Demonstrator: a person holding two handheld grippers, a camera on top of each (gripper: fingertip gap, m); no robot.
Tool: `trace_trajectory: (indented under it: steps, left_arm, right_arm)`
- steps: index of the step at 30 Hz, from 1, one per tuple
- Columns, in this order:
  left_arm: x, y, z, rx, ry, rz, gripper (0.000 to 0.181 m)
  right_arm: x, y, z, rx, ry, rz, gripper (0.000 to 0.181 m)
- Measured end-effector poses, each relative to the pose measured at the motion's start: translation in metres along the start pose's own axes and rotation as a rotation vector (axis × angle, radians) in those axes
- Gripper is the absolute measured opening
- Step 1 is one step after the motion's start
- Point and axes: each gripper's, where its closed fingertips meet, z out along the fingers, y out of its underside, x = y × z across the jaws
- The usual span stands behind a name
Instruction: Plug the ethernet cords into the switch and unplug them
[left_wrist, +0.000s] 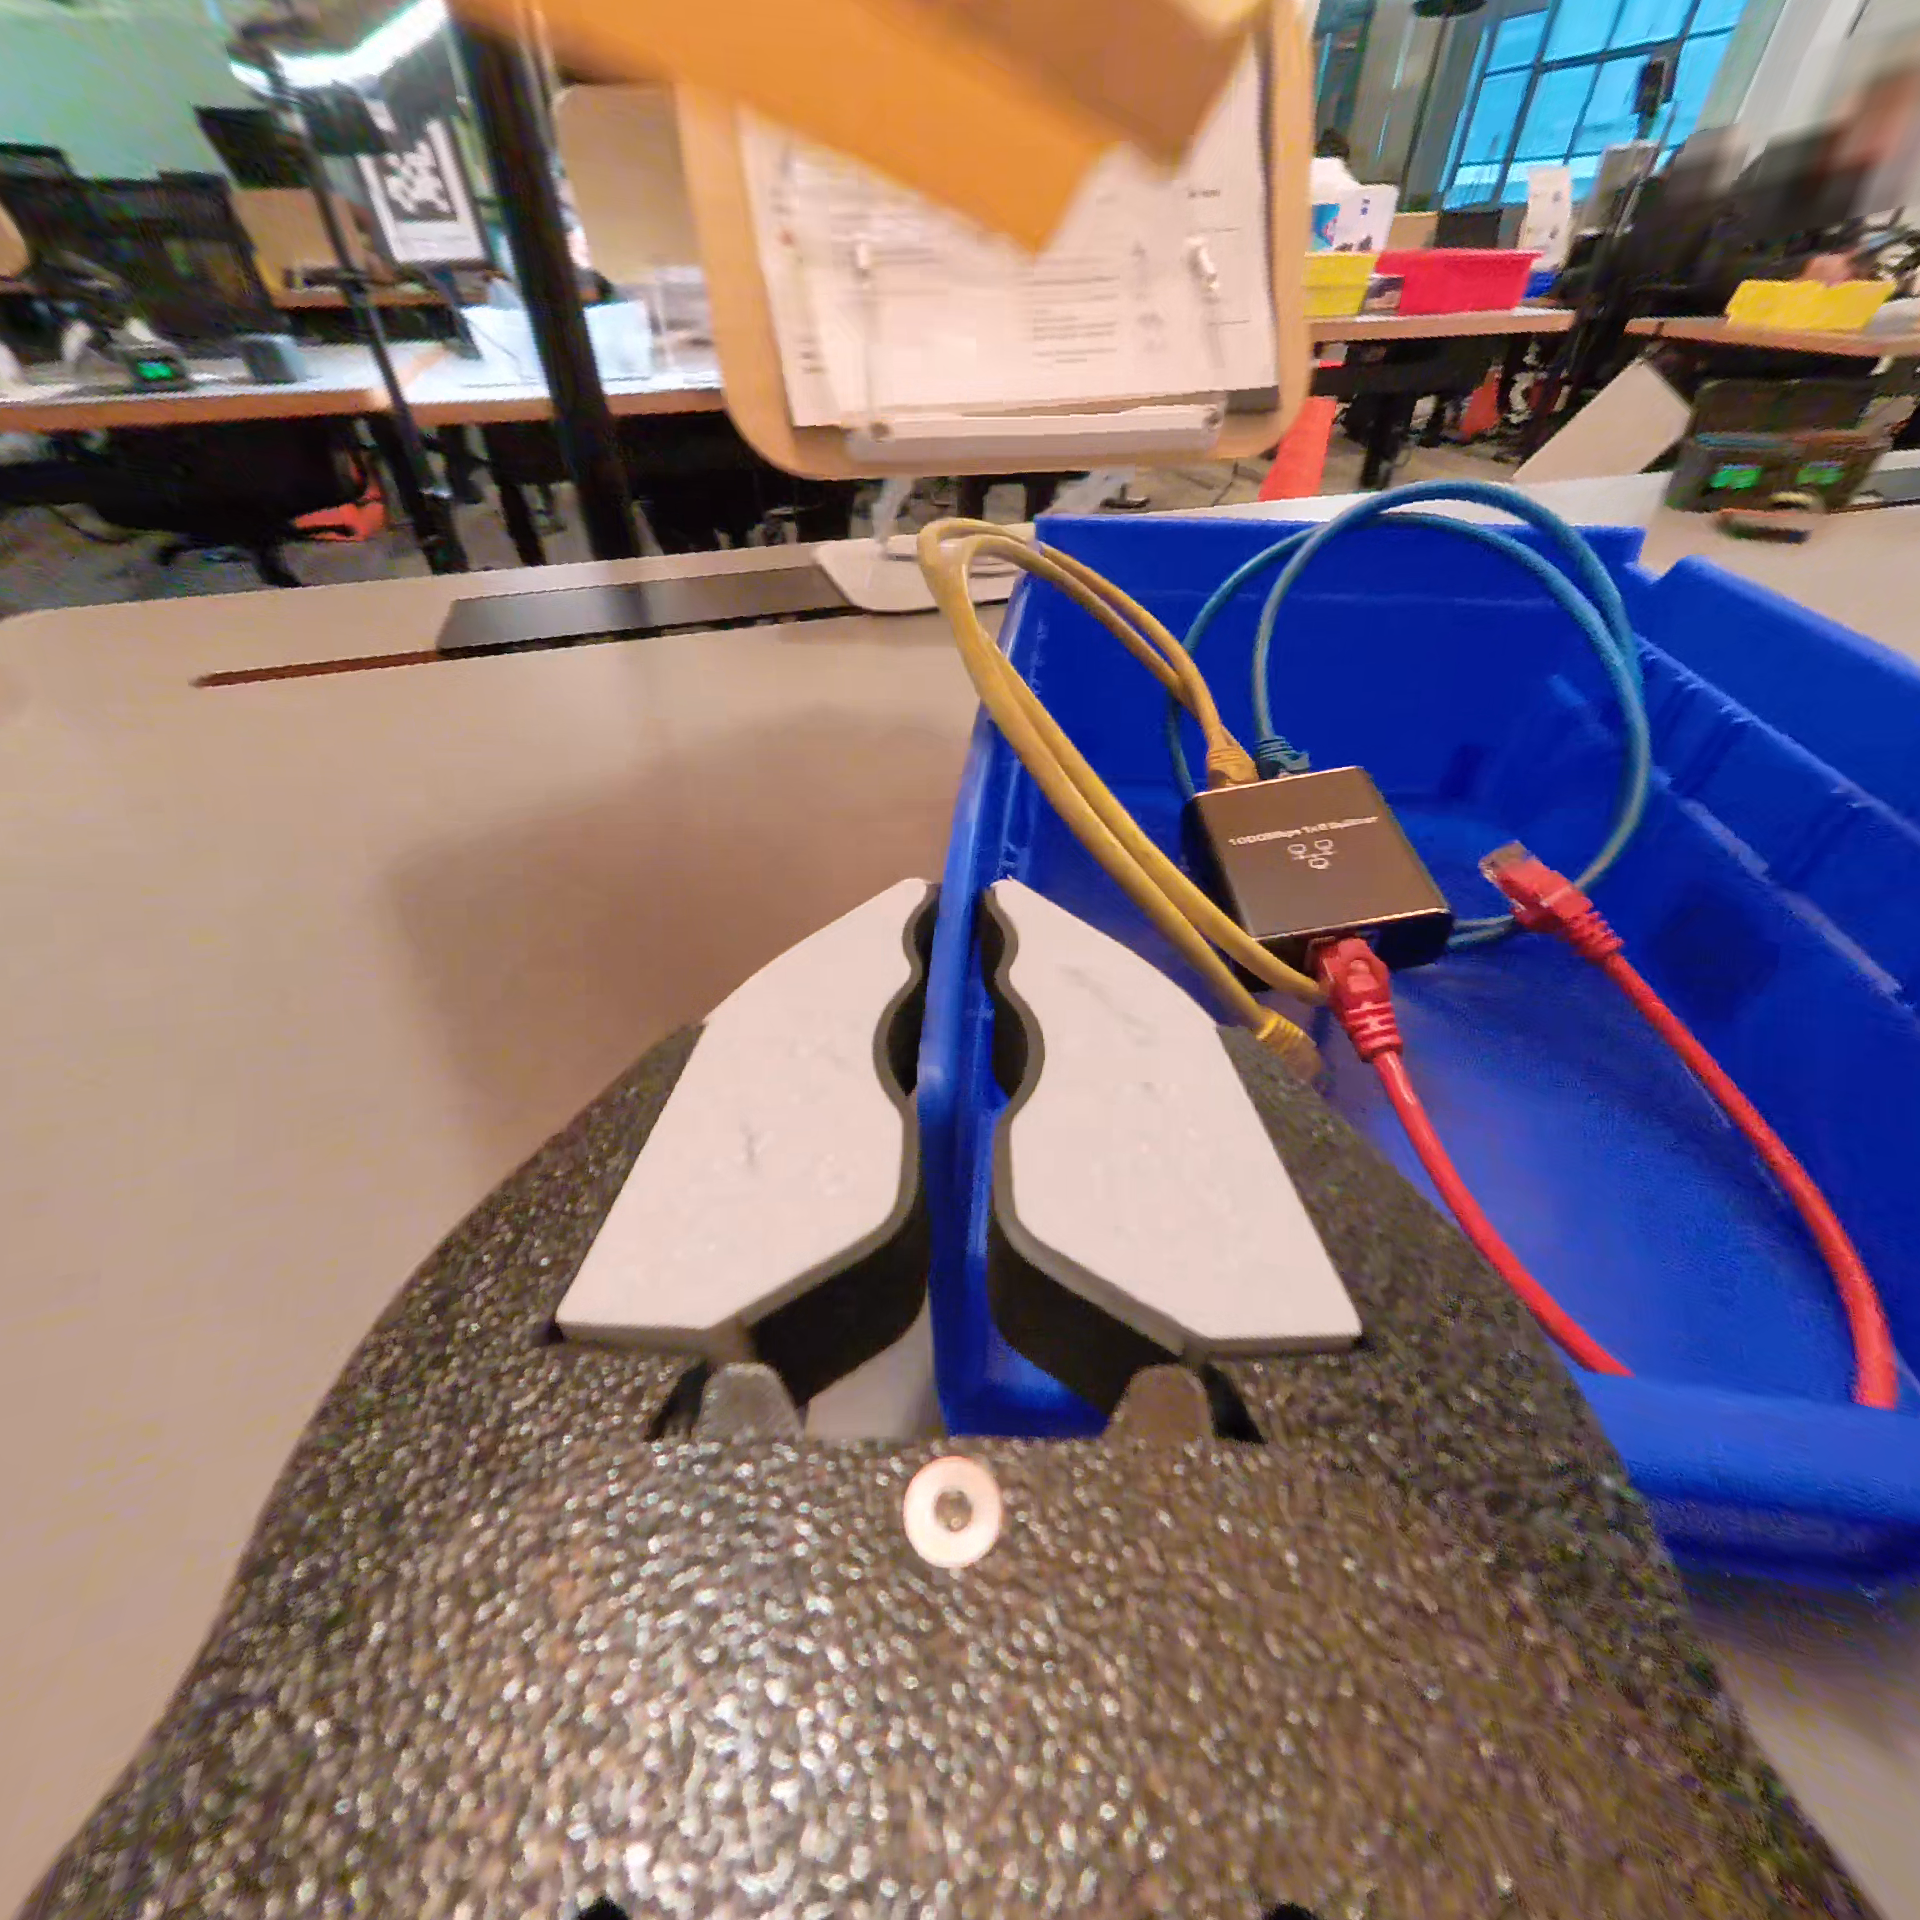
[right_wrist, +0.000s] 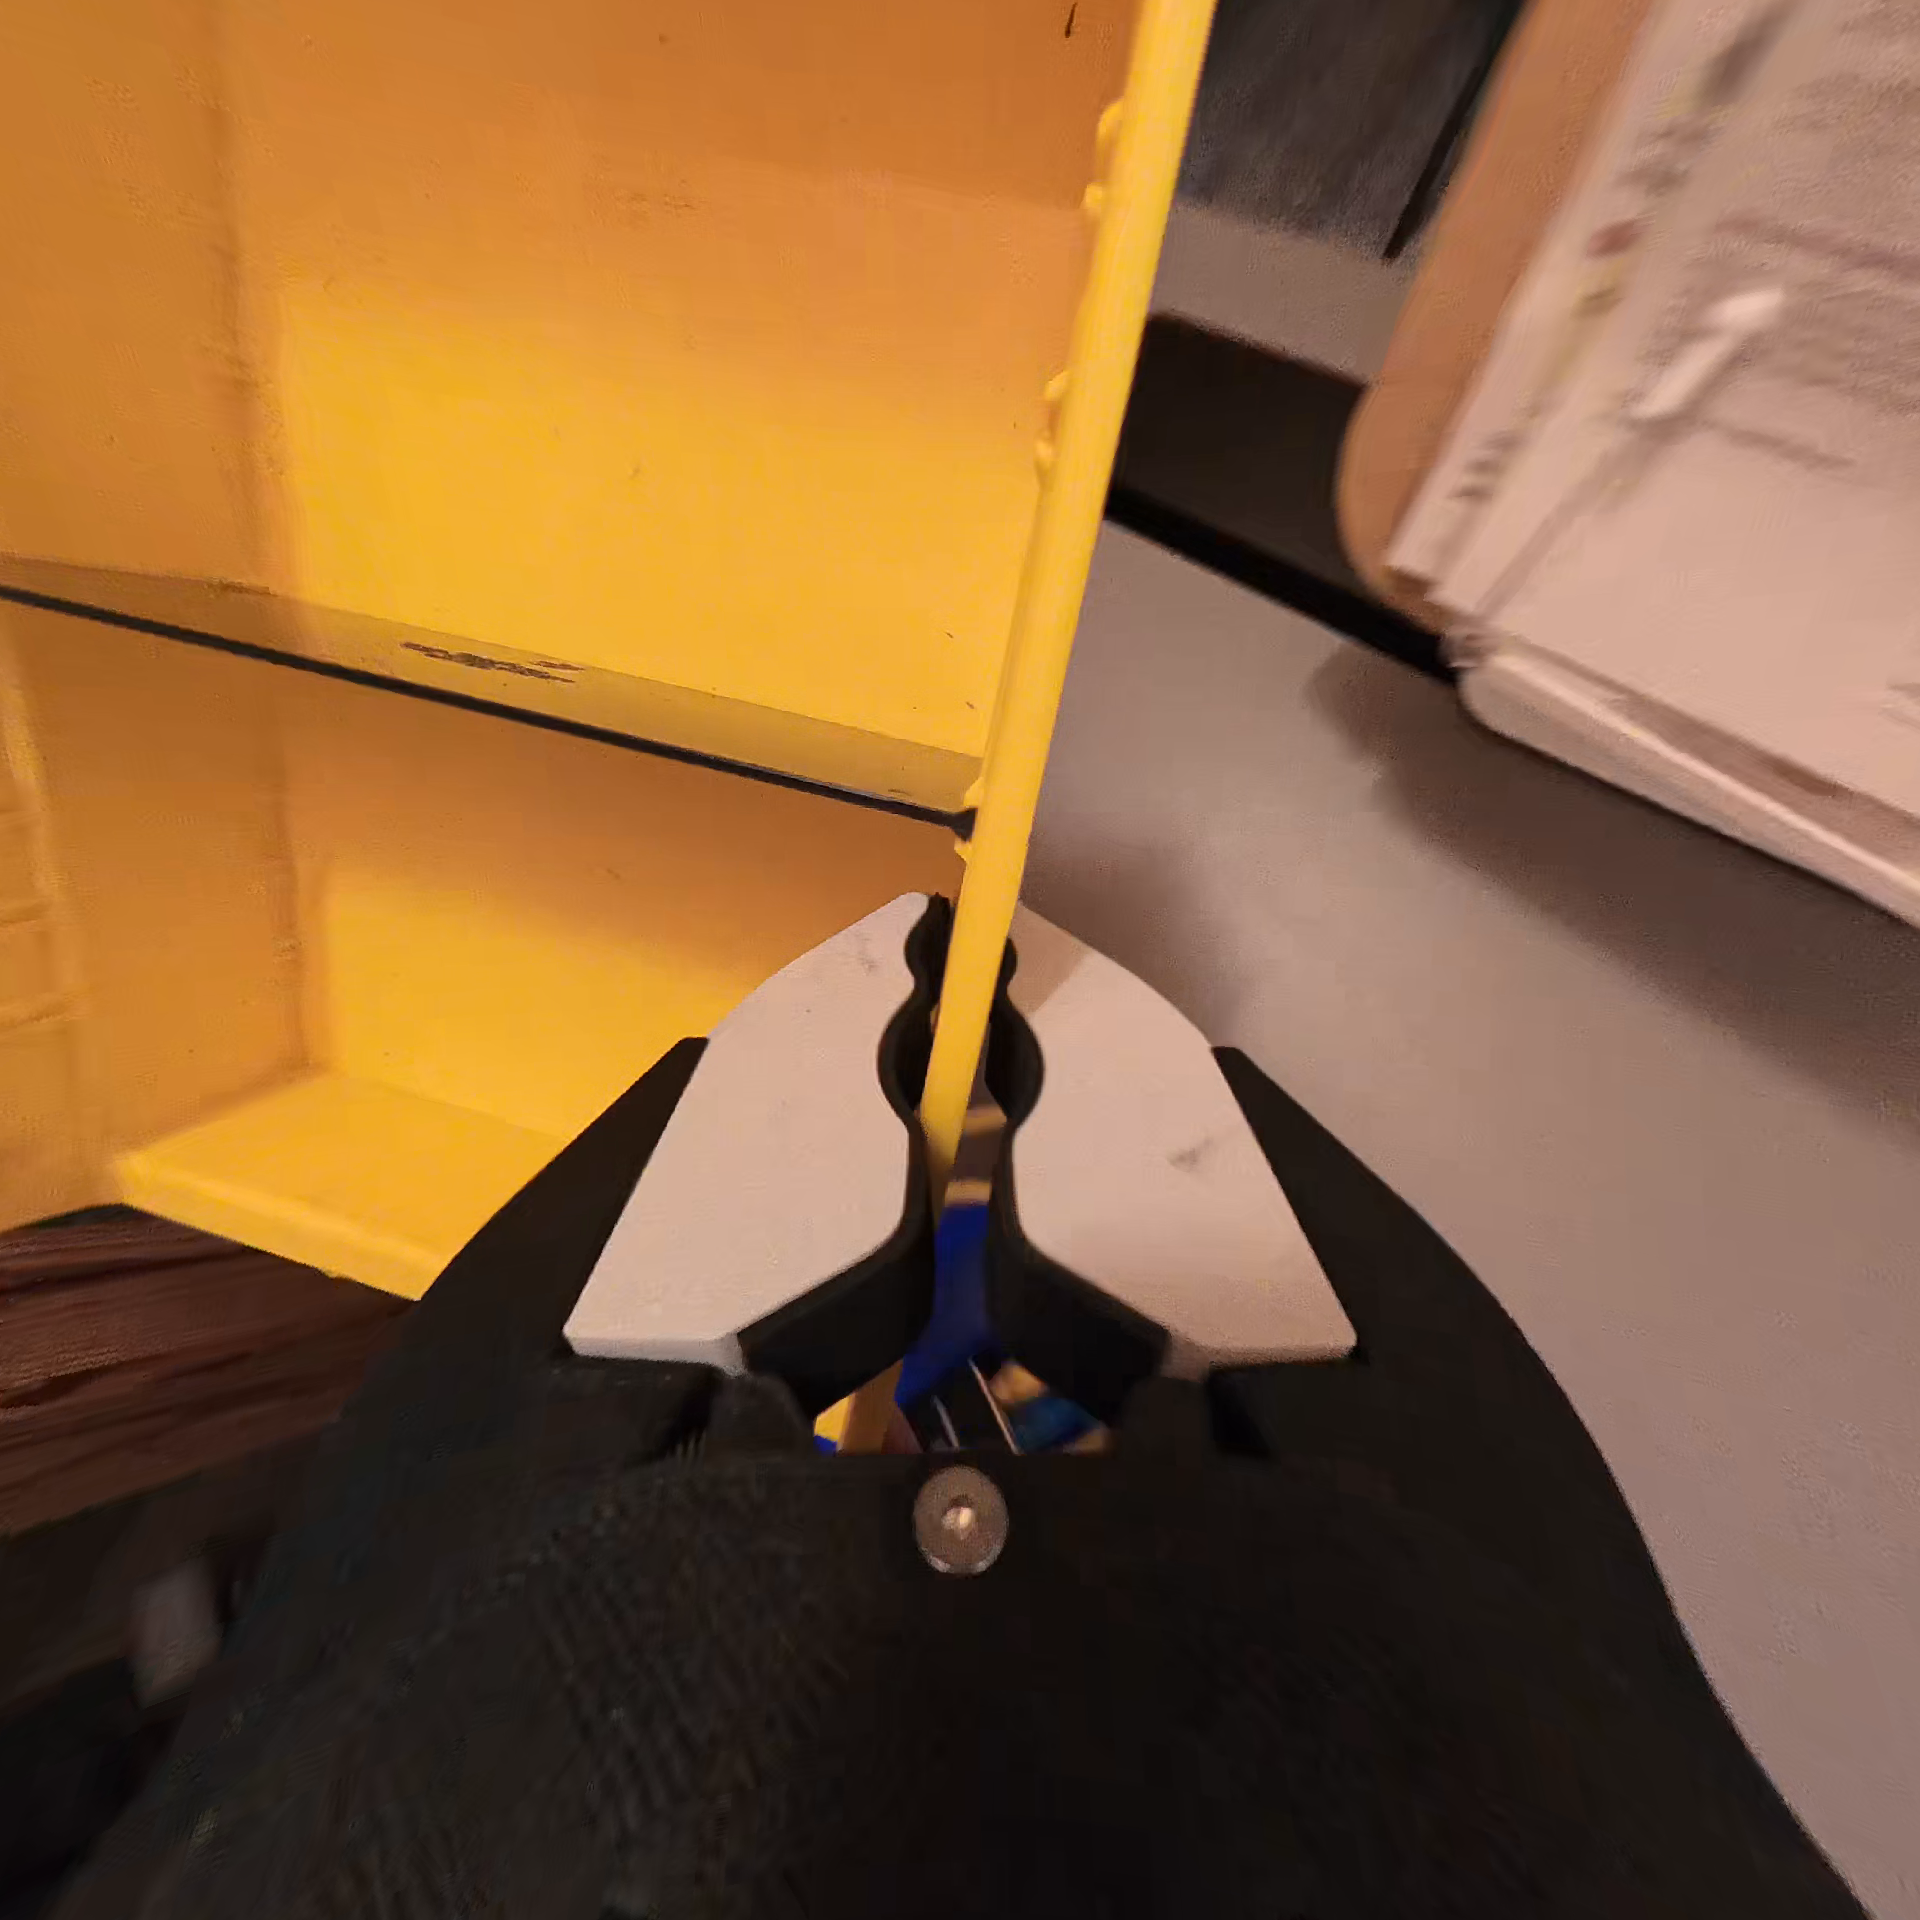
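A blue bin (left_wrist: 1766, 727) holds a black switch (left_wrist: 1314, 862). A yellow cord (left_wrist: 1049, 769) and a blue cord (left_wrist: 1621, 665) are plugged into the switch's far side. A red cord (left_wrist: 1361, 997) is plugged into its near side. The red cord's other plug (left_wrist: 1538, 883) and a yellow plug (left_wrist: 1283, 1039) lie loose. My left gripper (left_wrist: 956, 904) is shut on the blue bin's left wall. My right gripper (right_wrist: 966, 925) is shut on the thin wall of a yellow bin (right_wrist: 623, 364). The yellow bin also shows, blurred, high in the left wrist view (left_wrist: 883, 83).
A wooden clipboard with papers (left_wrist: 1018, 312) stands behind the blue bin, and shows at the right in the right wrist view (right_wrist: 1662, 468). The grey table (left_wrist: 416, 831) spreads to the left of the blue bin. Desks and coloured bins fill the background.
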Motion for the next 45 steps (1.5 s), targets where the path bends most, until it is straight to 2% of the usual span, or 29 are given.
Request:
trace_trajectory:
  steps: [2,4,6,8,11,15,17,19,23,28,31,39,45]
  left_arm:
    - [-0.020,0.000,-0.003,0.000,-0.027,-0.011,0.007]
    - [-0.045,0.001,-0.006,0.000,-0.067,-0.032,0.006]
    - [-0.073,0.002,-0.010,0.002,-0.114,-0.061,0.006]
    - [-0.103,0.002,-0.015,0.007,-0.167,-0.102,0.005]
    - [-0.146,0.003,-0.018,0.011,-0.245,-0.136,0.005]
    - [-0.192,0.002,-0.010,0.018,-0.316,-0.163,0.005]
    - [-0.208,0.001,-0.003,0.005,-0.332,-0.183,0.005]
    - [-0.222,0.000,0.007,0.002,-0.344,-0.155,0.005]
    - [-0.240,-0.003,0.028,0.011,-0.341,-0.123,0.006]
    - [-0.250,-0.005,0.046,0.014,-0.362,-0.136,0.005]
    - [-0.248,-0.006,0.052,0.017,-0.355,-0.143,0.005]
    - [-0.247,-0.006,0.056,0.005,-0.325,-0.112,0.004]
    - [-0.250,-0.006,0.057,-0.002,-0.355,-0.086,0.005]
  right_arm:
    - [0.039,0.002,-0.047,0.043,0.041,0.022,0.005]
    - [0.091,0.021,-0.092,0.063,0.139,0.036,0.005]
    - [0.146,0.057,-0.130,0.044,0.238,0.069,0.005]
    - [0.198,0.106,-0.157,-0.010,0.313,0.121,0.005]
    - [0.265,0.182,-0.180,-0.081,0.379,0.213,0.005]
    - [0.329,0.272,-0.187,-0.166,0.420,0.349,0.006]
    - [0.350,0.304,-0.186,-0.197,0.426,0.407,0.007]
    - [0.365,0.324,-0.186,-0.224,0.435,0.420,0.006]
    - [0.377,0.326,-0.183,-0.214,0.385,0.433,0.005]
    - [0.398,0.314,-0.181,-0.248,0.476,0.369,0.005]
    - [0.406,0.304,-0.175,-0.229,0.468,0.345,0.005]
    - [0.441,0.288,-0.175,-0.197,0.493,0.243,0.005]
    - [0.470,0.283,-0.184,-0.156,0.531,0.194,0.006]
